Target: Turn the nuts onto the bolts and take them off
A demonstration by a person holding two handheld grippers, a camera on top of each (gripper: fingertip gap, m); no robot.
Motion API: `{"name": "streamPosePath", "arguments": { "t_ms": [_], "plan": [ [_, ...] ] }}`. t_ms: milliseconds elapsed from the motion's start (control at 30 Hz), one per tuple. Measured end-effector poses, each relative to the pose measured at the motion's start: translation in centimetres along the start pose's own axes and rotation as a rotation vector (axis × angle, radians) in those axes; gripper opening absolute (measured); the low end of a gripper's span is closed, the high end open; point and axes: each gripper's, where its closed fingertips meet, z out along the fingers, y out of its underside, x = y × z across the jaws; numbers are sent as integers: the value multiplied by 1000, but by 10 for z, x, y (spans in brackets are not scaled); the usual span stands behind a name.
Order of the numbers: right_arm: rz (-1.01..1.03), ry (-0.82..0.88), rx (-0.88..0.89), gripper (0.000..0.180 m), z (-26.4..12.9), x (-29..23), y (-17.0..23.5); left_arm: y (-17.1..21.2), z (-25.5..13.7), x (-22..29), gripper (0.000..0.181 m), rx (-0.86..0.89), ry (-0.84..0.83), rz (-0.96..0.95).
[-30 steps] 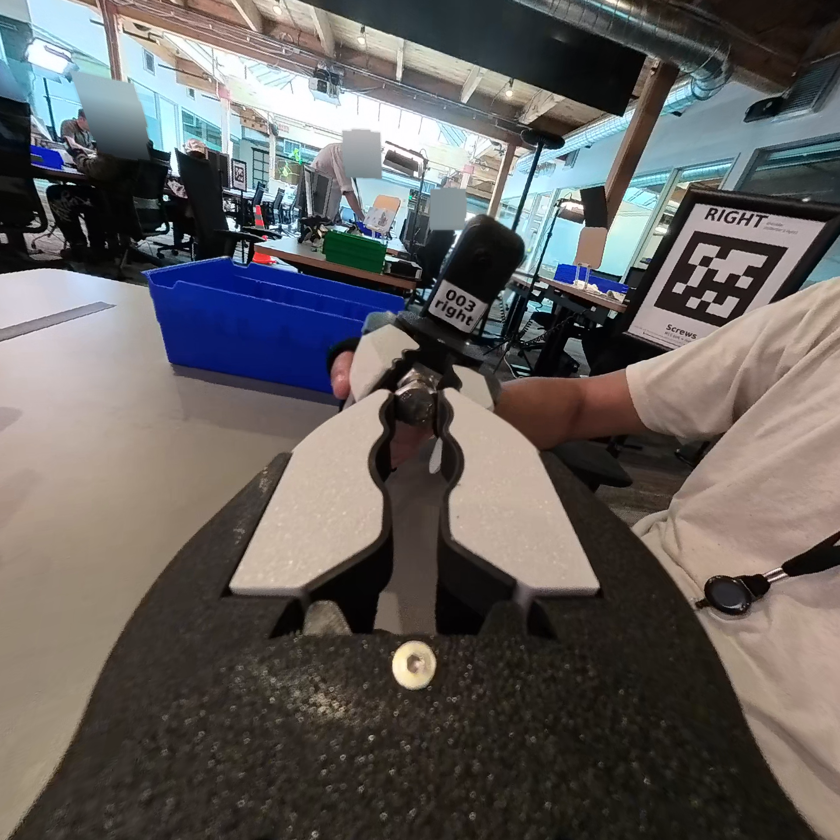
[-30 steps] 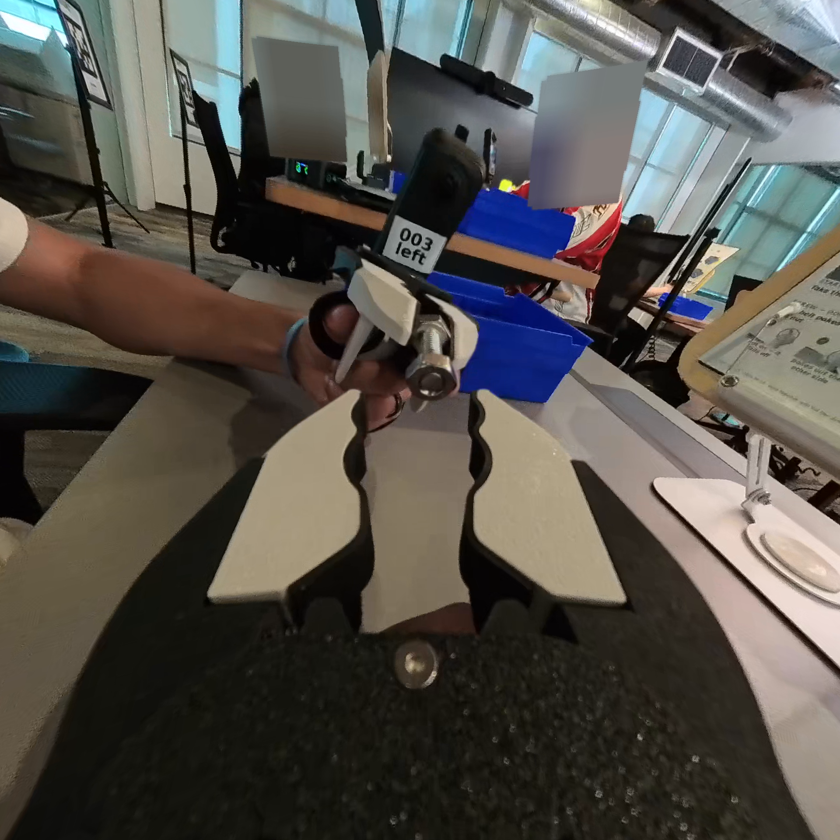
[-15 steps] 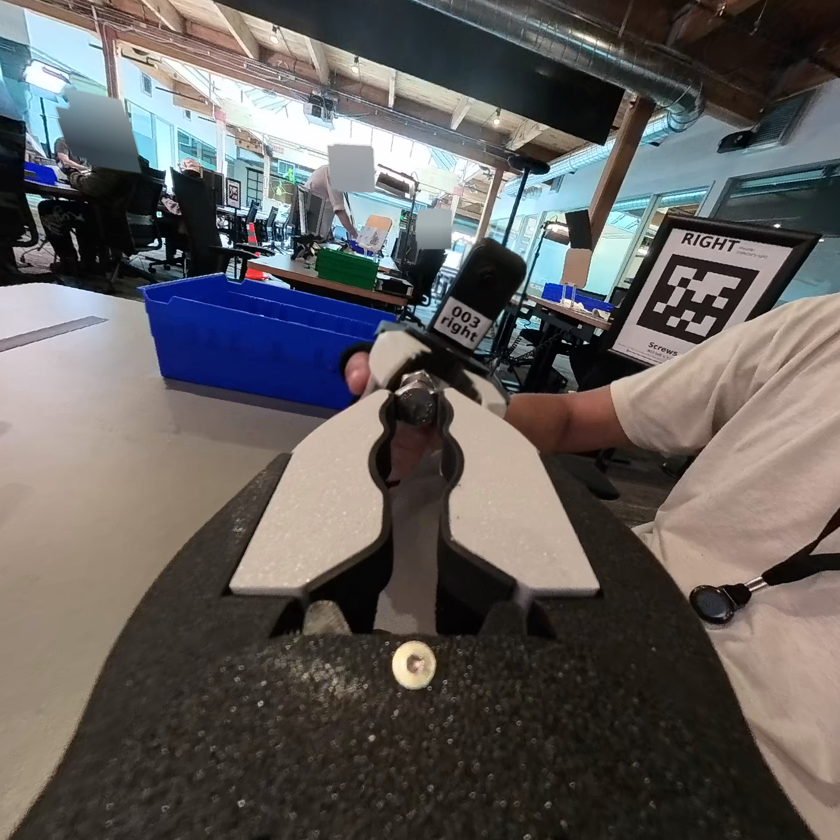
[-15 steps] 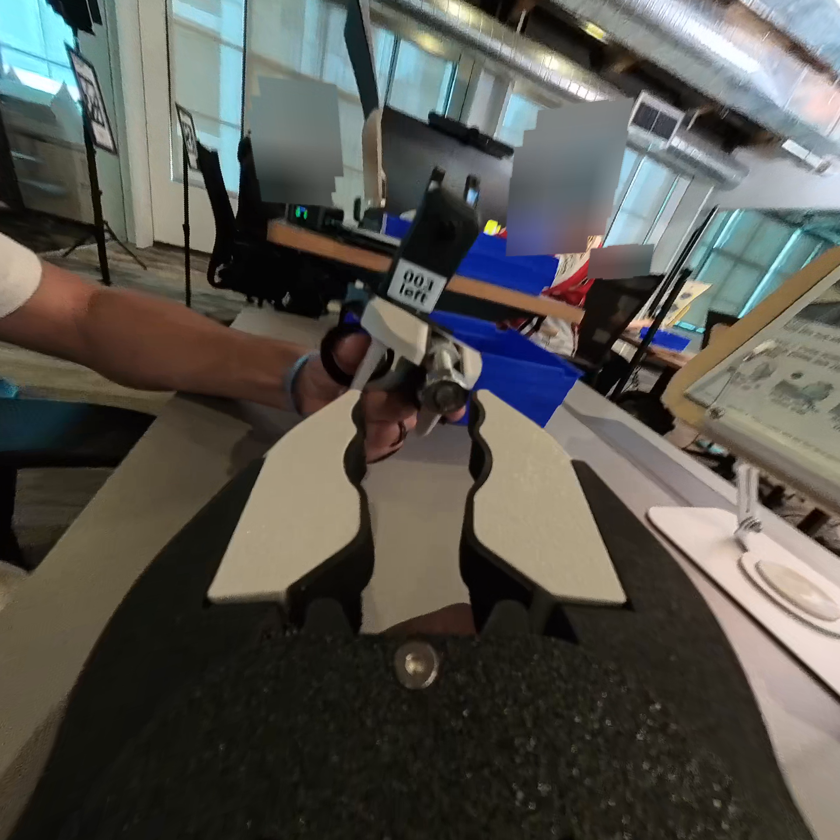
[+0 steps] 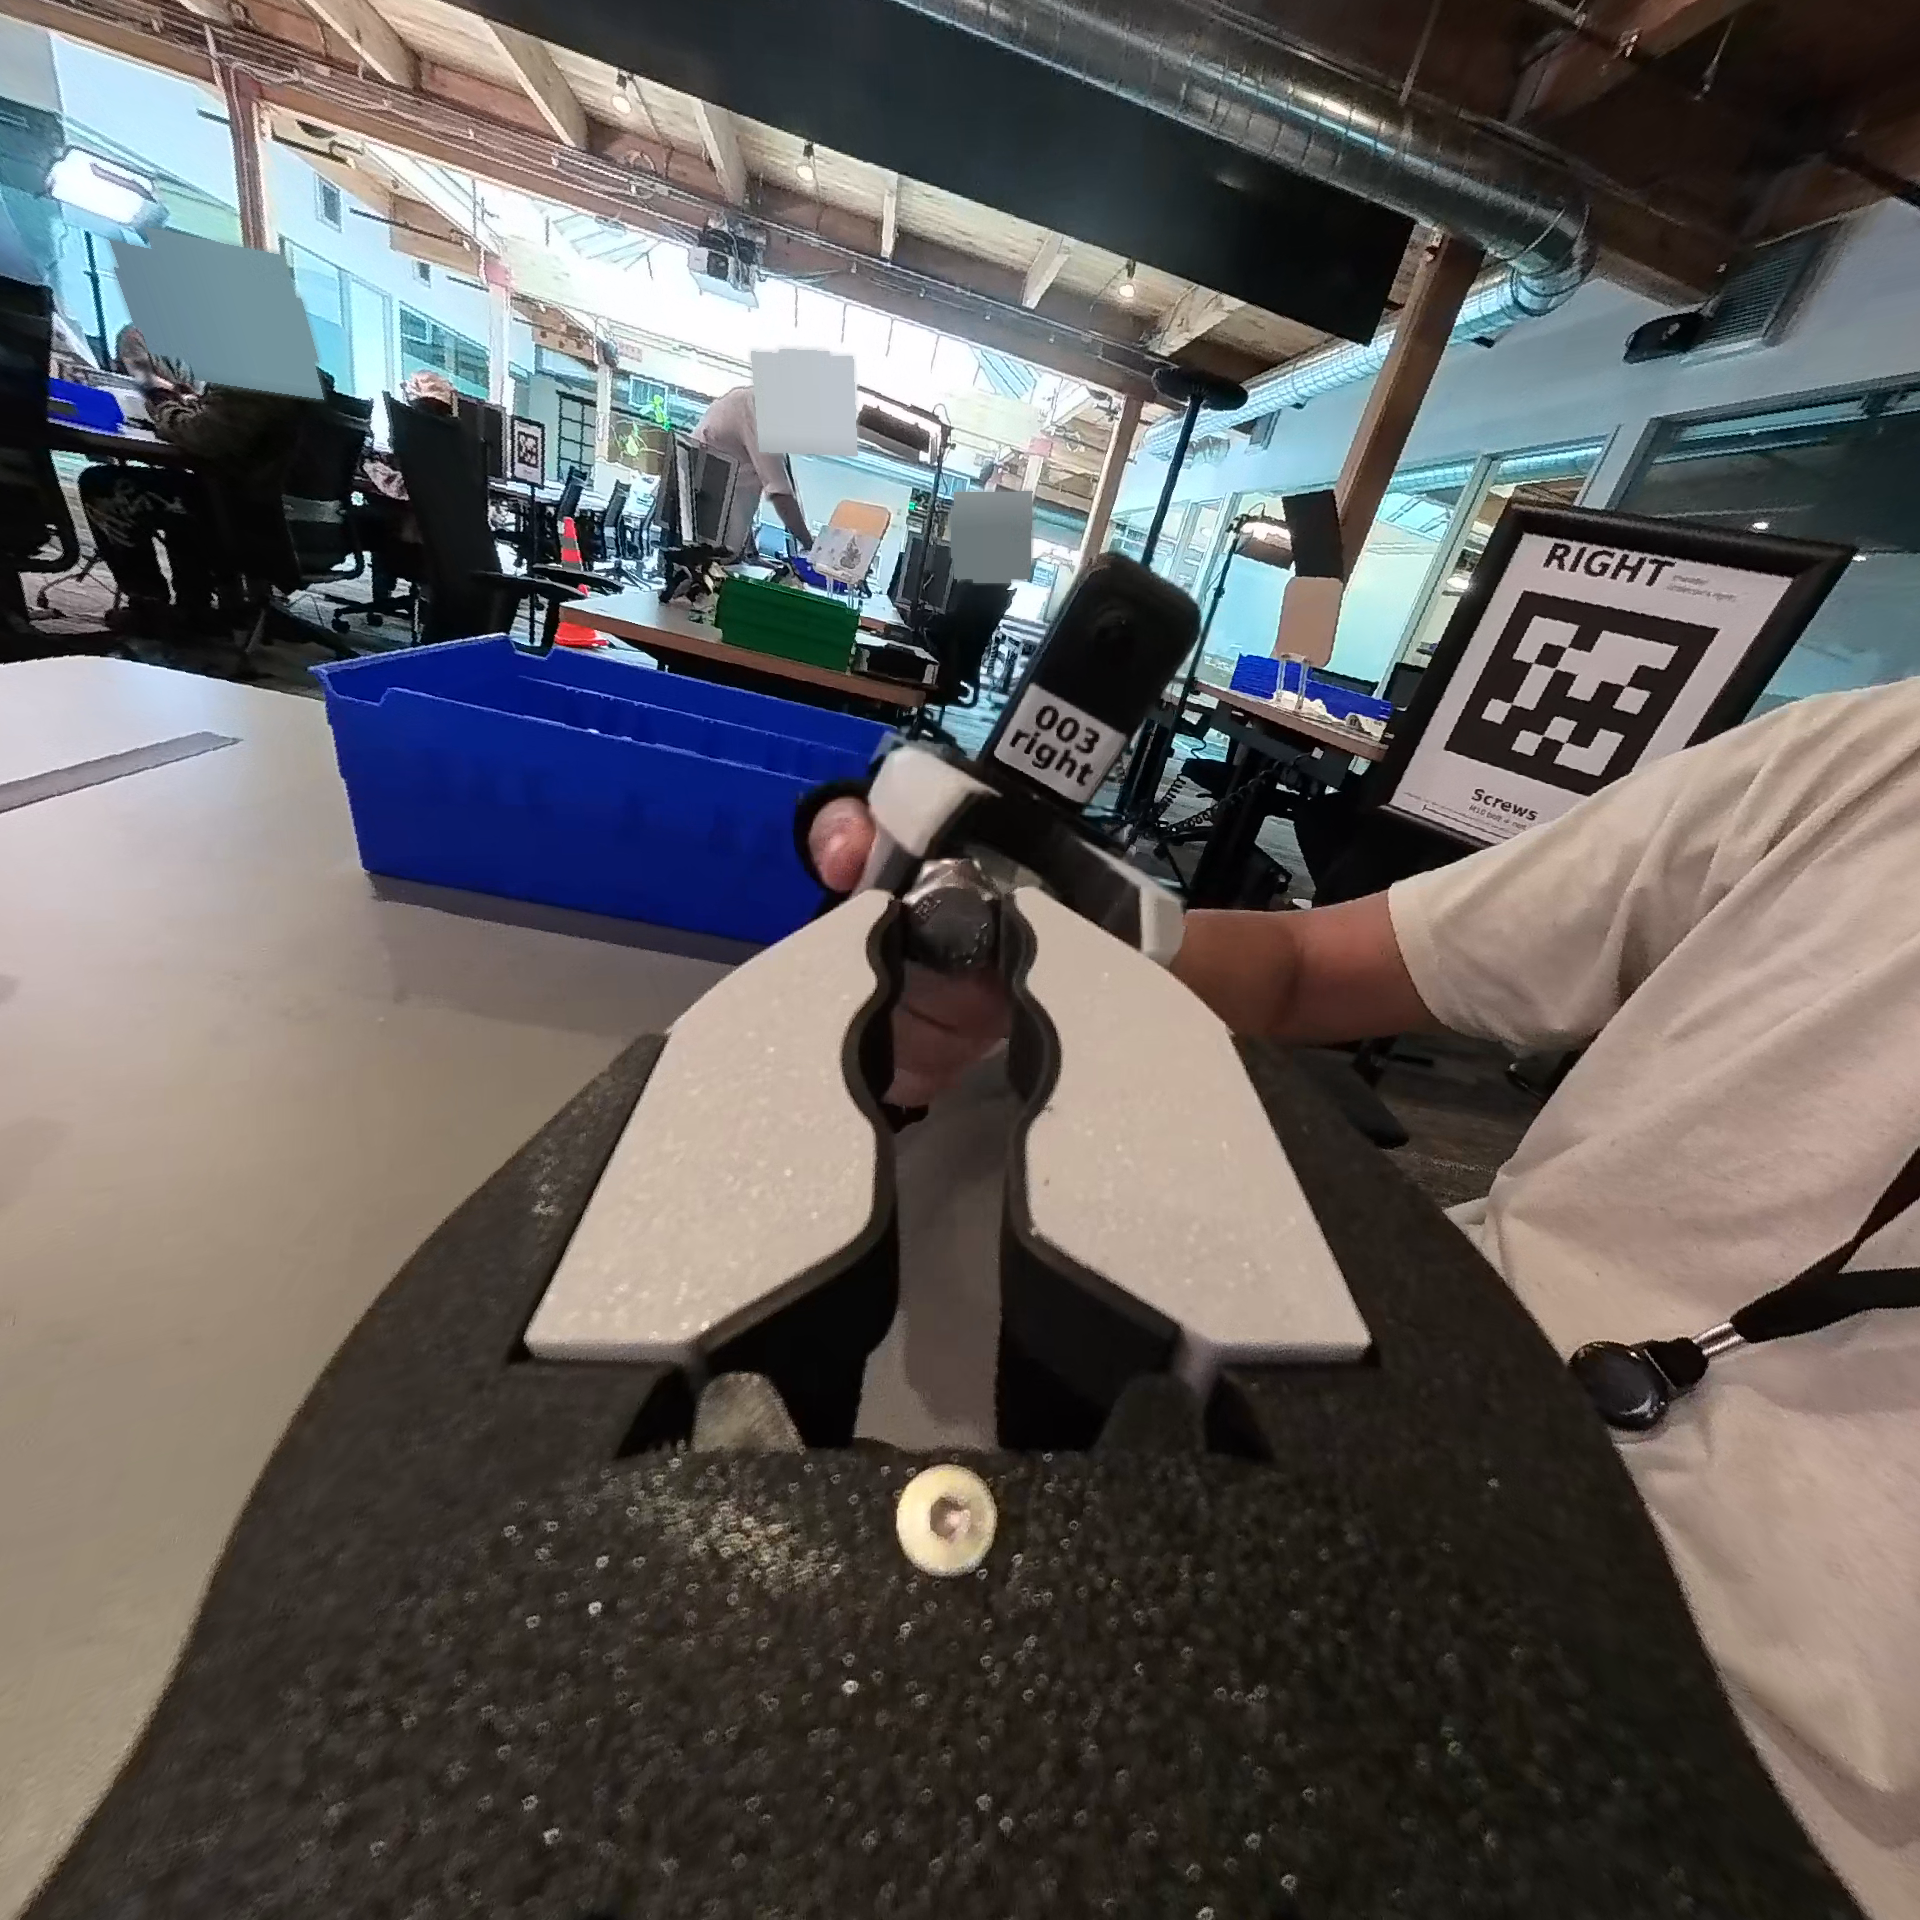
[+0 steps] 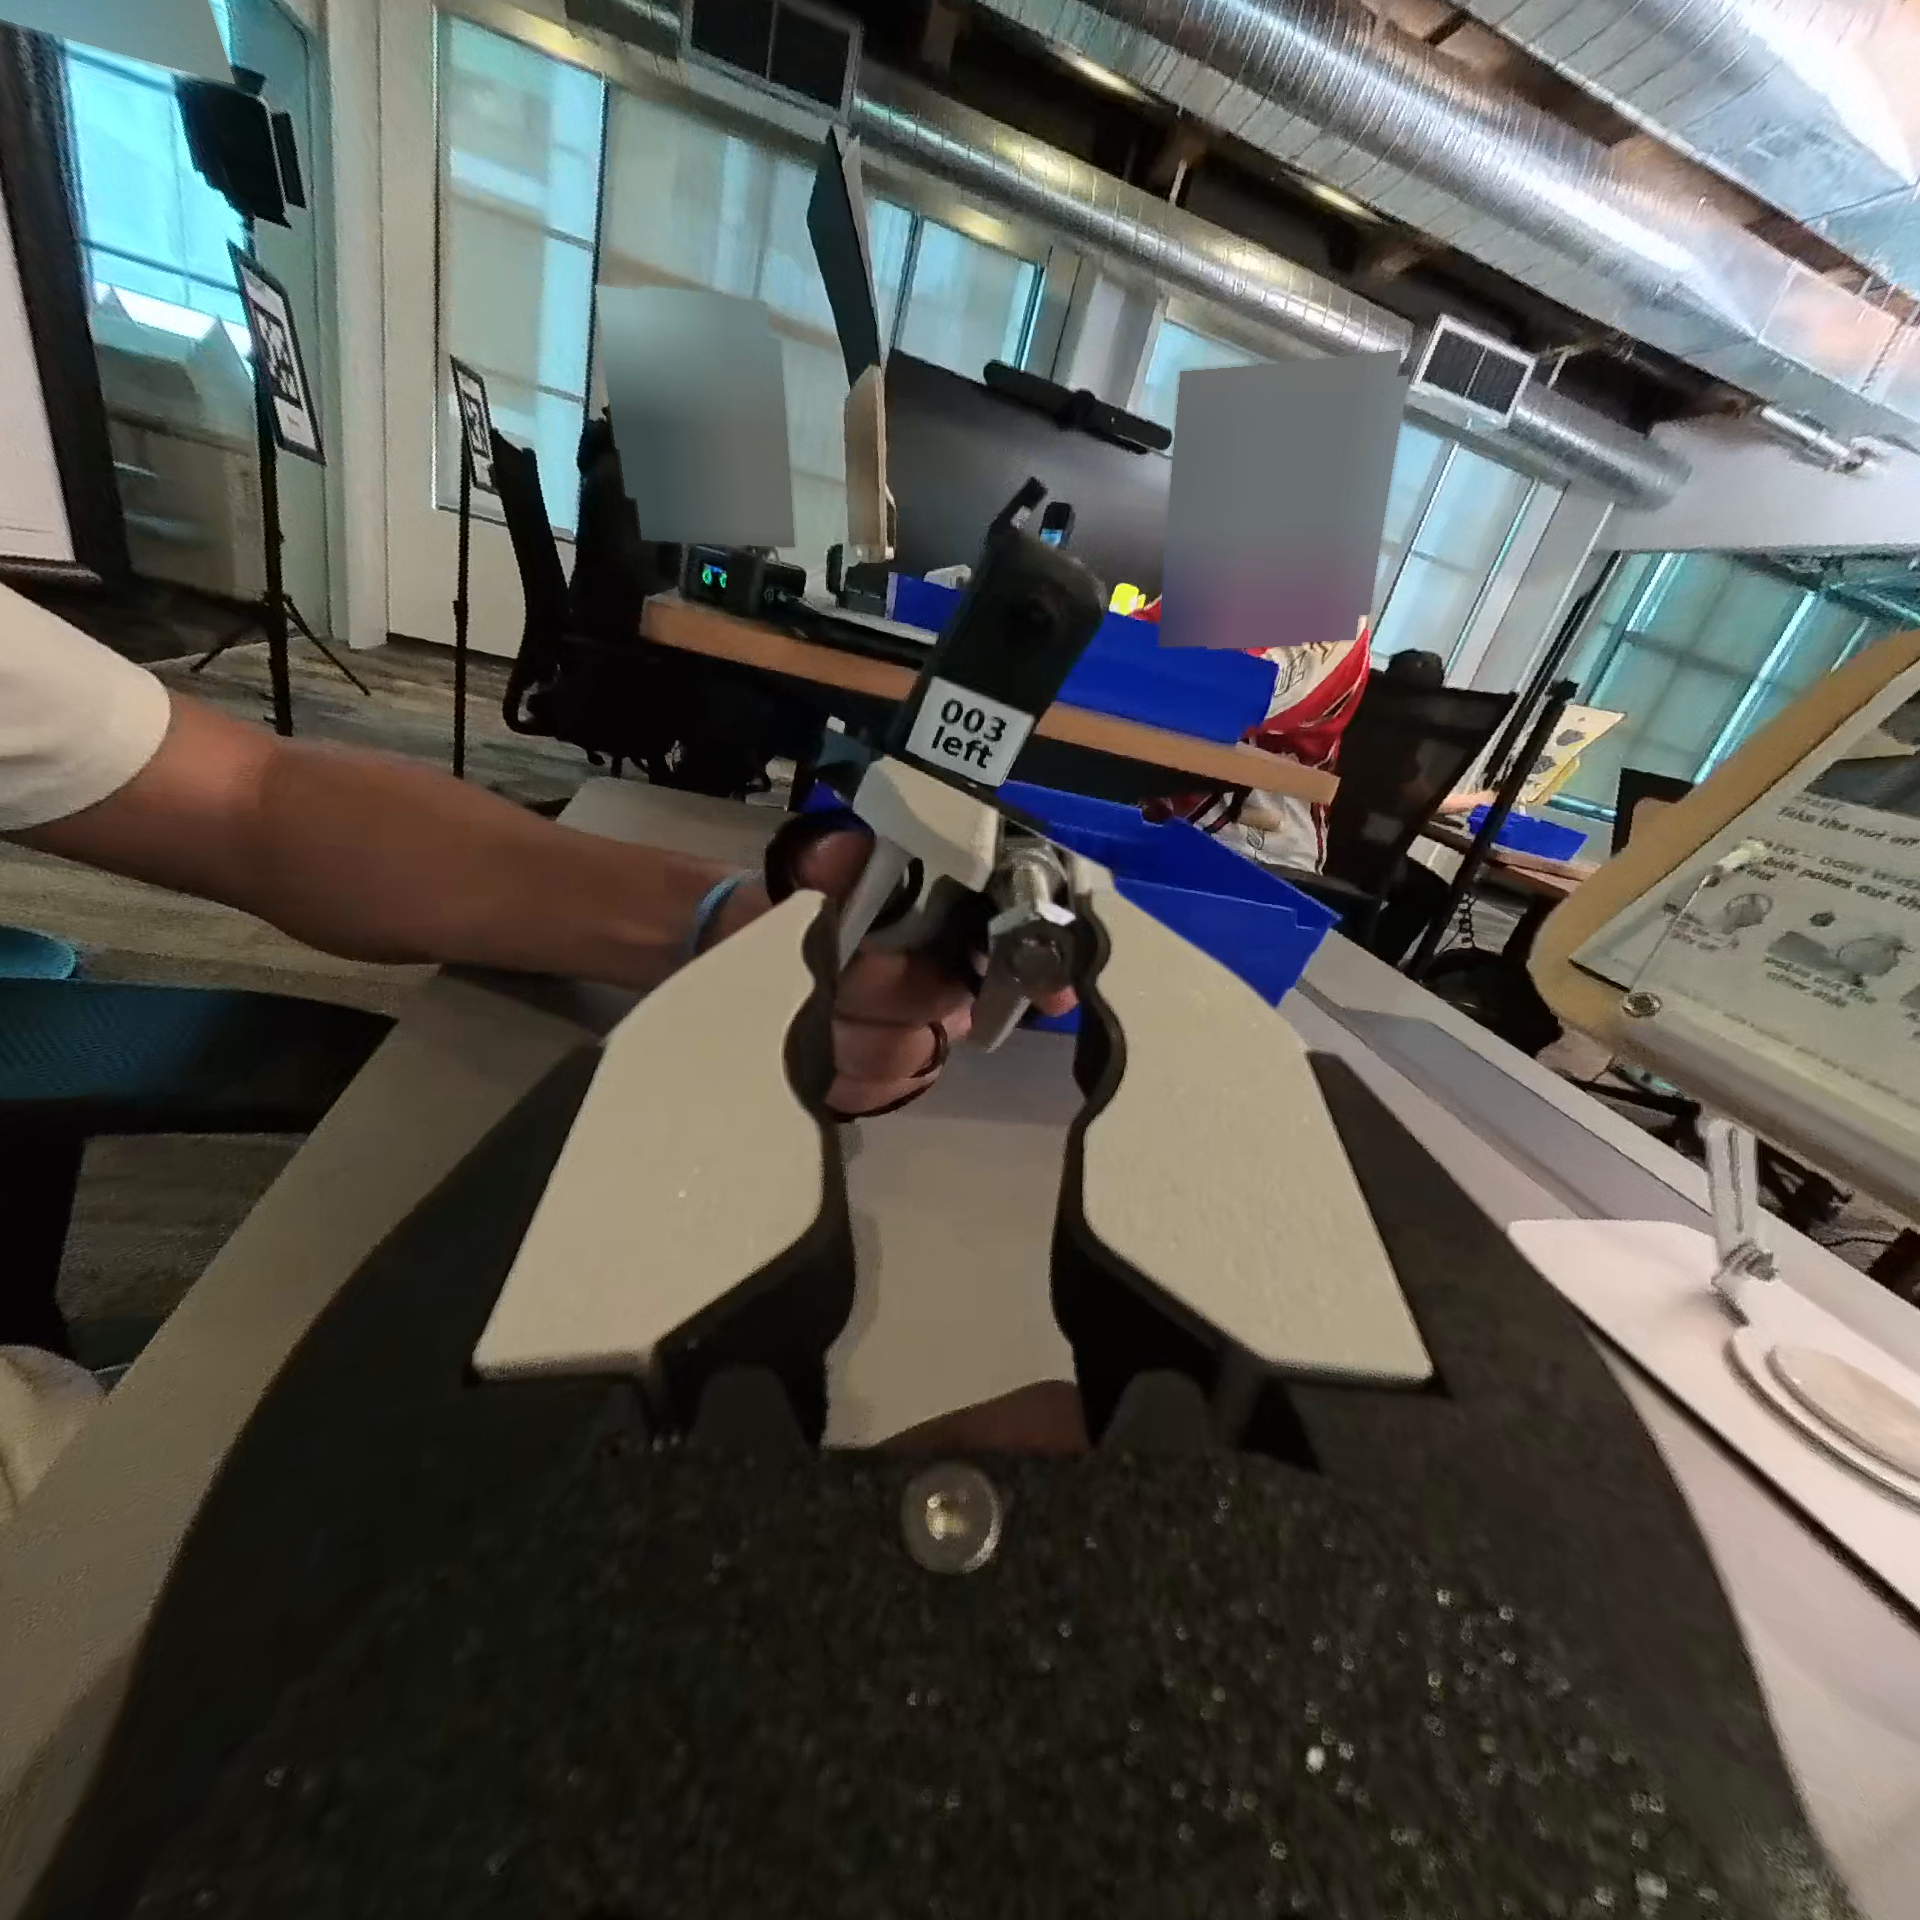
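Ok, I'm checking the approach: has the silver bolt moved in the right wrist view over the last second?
Yes: the silver bolt has drifted down and right, ending beside the fixed grey right-hand finger of the right claw.

Open-plan office turned robot-data workspace, loft style. Exposed timber beams (image 5: 540,94) and wooden posts (image 5: 1397,353); bare metal ducting (image 6: 1351,187) along the ceiling. Tall glazed walls (image 6: 520,291). Rows of work desks (image 5: 727,639) with black office chairs (image 5: 447,530) and monitors (image 6: 1018,488); people seated and standing at them. Blue parts bins (image 5: 582,790) and a green bin stack (image 5: 787,623). Framed fiducial-marker signs (image 5: 1590,675) on stands, an orange cone (image 5: 570,540), a light panel on a tripod (image 6: 244,145), an instruction sheet on a stand (image 6: 1766,935).
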Motion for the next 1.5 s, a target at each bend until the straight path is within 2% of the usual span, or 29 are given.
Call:
{"name": "streamPosePath", "arguments": {
  "t_ms": [167,367,533,600,733,967,1267,1500],
  "plan": [
    [36,5,-159,45,8,3,40,1,2,1,17,-4,5,1],
    [-8,29,-6,40,-2,4,-1,2,2,0,17,-11,1,2],
    [34,10,-191,46,8,0,40,3,2,1,17,-13,7,0],
    [38,22,-166,45,7,4,35,3,2,1,17,-14,5,4],
    [12,30,-15,40,-3,5,-1,2,1,0,17,-13,1,5],
    [57,1,-184,47,8,0,41,2,2,2,17,-19,7,10],
    [136,44,-78,45,-10,16,21,4,3,3,17,-31,2,25],
    [141,40,-71,45,-12,15,19,4,2,3,17,-31,-2,31]
  ]
}}
